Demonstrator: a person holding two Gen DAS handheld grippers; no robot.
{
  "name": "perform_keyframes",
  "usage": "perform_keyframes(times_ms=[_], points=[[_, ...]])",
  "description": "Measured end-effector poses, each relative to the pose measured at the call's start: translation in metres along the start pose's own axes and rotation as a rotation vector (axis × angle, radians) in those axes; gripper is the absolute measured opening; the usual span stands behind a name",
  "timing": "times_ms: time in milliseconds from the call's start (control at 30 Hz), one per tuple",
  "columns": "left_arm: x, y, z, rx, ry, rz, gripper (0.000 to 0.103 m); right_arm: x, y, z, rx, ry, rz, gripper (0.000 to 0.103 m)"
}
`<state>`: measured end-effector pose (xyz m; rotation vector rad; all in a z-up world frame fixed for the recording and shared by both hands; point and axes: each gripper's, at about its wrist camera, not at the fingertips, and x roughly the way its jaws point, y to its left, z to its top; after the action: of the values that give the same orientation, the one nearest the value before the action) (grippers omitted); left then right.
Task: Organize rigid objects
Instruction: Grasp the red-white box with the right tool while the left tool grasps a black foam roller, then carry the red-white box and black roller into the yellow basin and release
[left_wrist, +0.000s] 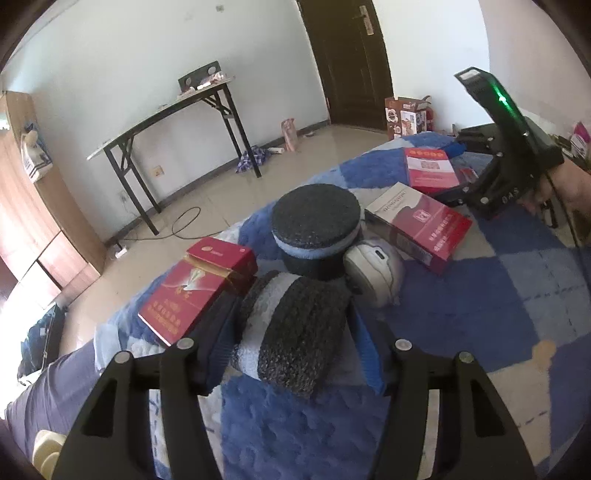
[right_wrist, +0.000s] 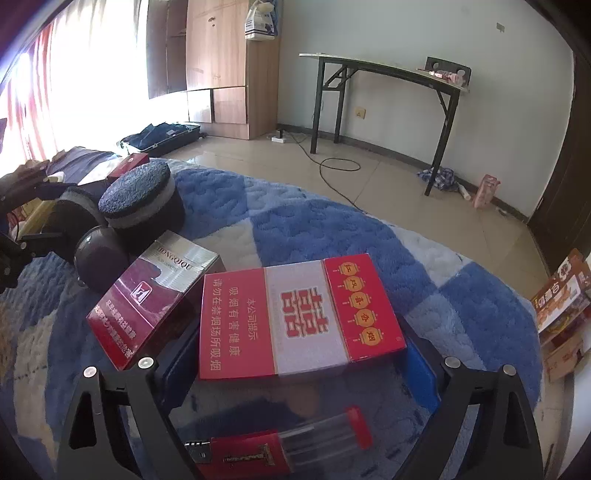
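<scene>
Surface: everything sits on a fluffy blue-and-white blanket, looks like a bed, with tiled floor beyond it.

Left gripper: its blue-padded fingers sit on either side of a round dark foam puck with a white band, which is tipped on its edge. The fingers look right up against its sides, so I'd call that a pinch on it.

Second puck: same kind of foam disc, lying flat just behind the pinched one and touching it or nearly so.

Round white gadget: tucked right beside both pucks, on their right in the left wrist view.

Red pack: lying flat just left of the pinched puck, a smaller red box at its far end.

Right gripper: fingers spread wide around a red-and-white flat box with yellow lanterns printed on it. The box is between them, but I can't tell if the pads actually touch it.

Maroon and silver box: just left of the lantern box in the right wrist view, angled, close to it.

Red lighter-ish thing with a clear tube: lies on the blanket close under the right gripper.

Background: black folding table against the wall, wooden wardrobe, dark door.
</scene>
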<state>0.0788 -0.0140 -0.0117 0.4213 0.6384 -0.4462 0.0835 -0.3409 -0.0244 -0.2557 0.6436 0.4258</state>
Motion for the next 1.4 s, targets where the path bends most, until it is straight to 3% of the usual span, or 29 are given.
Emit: perform_keyframes(times_ms=[67,200,267,333,367,400,500,600,700,767,833,933,1000,1067,1200,1333,1400], points=[[0.003,0.005,0.004,-0.021,0.005,-0.013,0.062,-0.001,0.0,-0.001,-0.001,-0.002,0.0,0.093],[0.009,0.012,0.004,-0.019,0.028,-0.043,0.082,-0.002,-0.002,-0.002,0.001,-0.002,0.005,0.094],[0.014,0.011,0.0,-0.006,0.047,-0.032,0.084,-0.001,-0.002,-0.003,0.003,-0.001,0.007,0.094],[0.013,0.009,-0.002,-0.013,0.026,-0.027,0.081,-0.002,-0.002,-0.003,0.004,-0.003,0.008,0.094],[0.011,0.008,-0.002,-0.018,0.01,-0.026,0.069,-0.003,-0.002,-0.003,0.004,-0.004,0.009,0.094],[0.009,0.007,-0.001,-0.018,-0.002,-0.011,0.066,-0.003,-0.003,-0.003,0.004,-0.005,0.009,0.094],[0.006,0.009,0.0,-0.06,-0.003,-0.05,0.061,-0.004,-0.003,-0.004,0.004,-0.009,0.006,0.093],[-0.002,0.003,-0.003,-0.03,-0.028,-0.029,0.059,-0.009,-0.001,-0.005,-0.008,-0.025,-0.004,0.093],[-0.035,0.007,-0.008,-0.099,-0.091,-0.028,0.058,-0.021,-0.001,-0.005,-0.008,-0.078,-0.012,0.093],[-0.079,0.01,-0.012,-0.14,-0.153,-0.003,0.058,-0.041,-0.002,-0.005,0.009,-0.141,-0.018,0.093],[-0.137,0.019,-0.022,-0.18,-0.205,0.07,0.058,-0.069,0.005,0.0,0.003,-0.2,-0.015,0.093],[-0.206,0.046,-0.047,-0.234,-0.201,0.264,0.058,-0.113,0.048,0.023,-0.09,-0.289,0.065,0.093],[-0.246,0.079,-0.077,-0.301,-0.148,0.407,0.058,-0.125,0.094,0.047,-0.168,-0.304,0.145,0.093],[-0.274,0.114,-0.119,-0.426,-0.064,0.507,0.058,-0.119,0.162,0.077,-0.277,-0.283,0.289,0.093],[-0.286,0.147,-0.203,-0.617,0.069,0.567,0.058,-0.079,0.283,0.11,-0.453,-0.181,0.47,0.093],[-0.251,0.157,-0.253,-0.686,0.169,0.528,0.058,-0.014,0.401,0.134,-0.553,-0.068,0.569,0.093],[-0.237,0.163,-0.267,-0.699,0.187,0.514,0.058,0.012,0.437,0.141,-0.569,-0.037,0.573,0.093]])
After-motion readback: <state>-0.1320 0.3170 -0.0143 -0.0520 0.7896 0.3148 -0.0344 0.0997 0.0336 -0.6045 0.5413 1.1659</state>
